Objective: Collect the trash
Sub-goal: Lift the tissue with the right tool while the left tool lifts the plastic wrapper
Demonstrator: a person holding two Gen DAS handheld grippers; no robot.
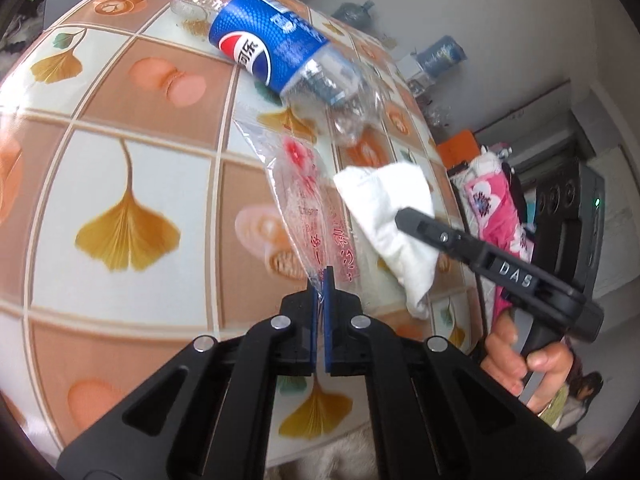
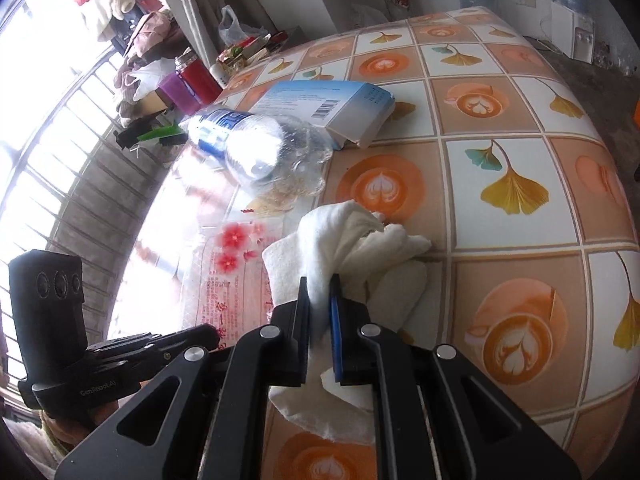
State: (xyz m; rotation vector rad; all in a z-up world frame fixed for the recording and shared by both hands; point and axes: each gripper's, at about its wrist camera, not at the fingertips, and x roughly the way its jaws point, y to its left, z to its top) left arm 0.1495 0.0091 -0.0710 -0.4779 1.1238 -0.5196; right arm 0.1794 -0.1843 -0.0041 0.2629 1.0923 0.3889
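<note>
On the near table edge (image 1: 120, 184) I have the left gripper (image 1: 320, 276) pinching the clear wrapper (image 1: 304, 200); right gripper (image 2: 320, 284) clamps the white tissue (image 2: 360, 240), apparently lifted.

The surface (image 1: 132, 168) wears a glossy, smooth patterned covering. On it, the bottle (image 1: 276, 44) is clear crinkled plastic with a shiny blue label; beside the bottle lies a thin transparent plastic bag (image 1: 304, 208), glossy and creased, and a soft matt white tissue (image 1: 388, 216). Behind the bottle, the box (image 2: 332, 108) looks like smooth cardboard.
</note>
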